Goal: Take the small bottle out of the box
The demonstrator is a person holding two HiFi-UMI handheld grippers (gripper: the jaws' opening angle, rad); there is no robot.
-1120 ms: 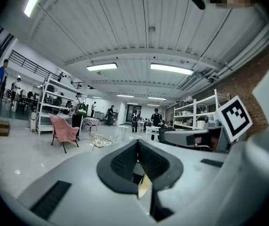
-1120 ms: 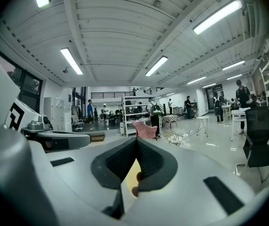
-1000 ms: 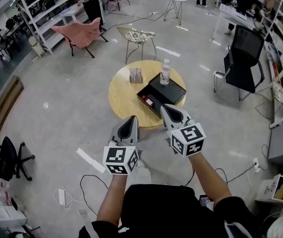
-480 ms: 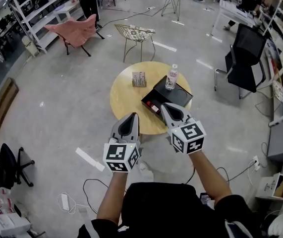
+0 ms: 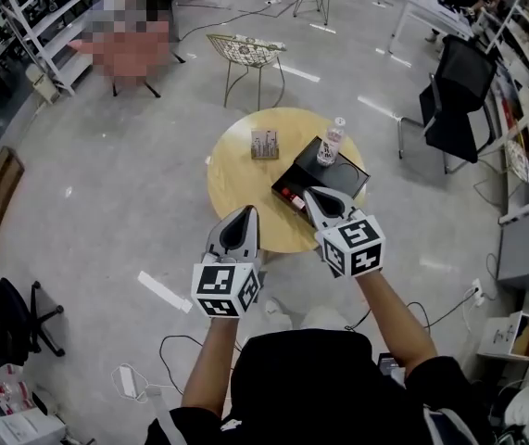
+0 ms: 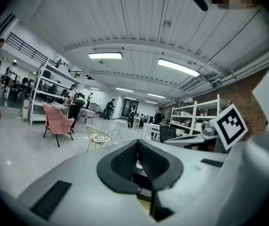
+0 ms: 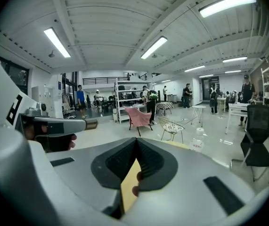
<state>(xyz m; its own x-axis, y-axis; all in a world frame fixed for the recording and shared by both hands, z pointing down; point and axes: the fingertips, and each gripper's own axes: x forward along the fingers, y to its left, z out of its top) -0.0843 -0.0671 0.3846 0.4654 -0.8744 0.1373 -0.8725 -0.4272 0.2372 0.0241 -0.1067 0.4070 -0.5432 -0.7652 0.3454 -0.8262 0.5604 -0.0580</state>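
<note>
An open black box lies on the right half of a round yellow table. In its near compartment lies the small bottle, dark with a red part. Both grippers hang in the air in front of the table, pointing at it. My left gripper is shut and empty over the table's near edge. My right gripper is also shut and empty, its tip just in front of the box's near corner. The gripper views show the left jaws and the right jaws closed together, with the yellow tabletop below.
A clear water bottle stands at the box's far edge, also seen as the bottle. A small stand with cards sits on the table's far left. A wire chair and a black office chair stand beyond. Cables lie on the floor.
The table and box have drawn nearer to the grippers as the person stepped forward. Both grippers keep the same pose and stay shut.
</note>
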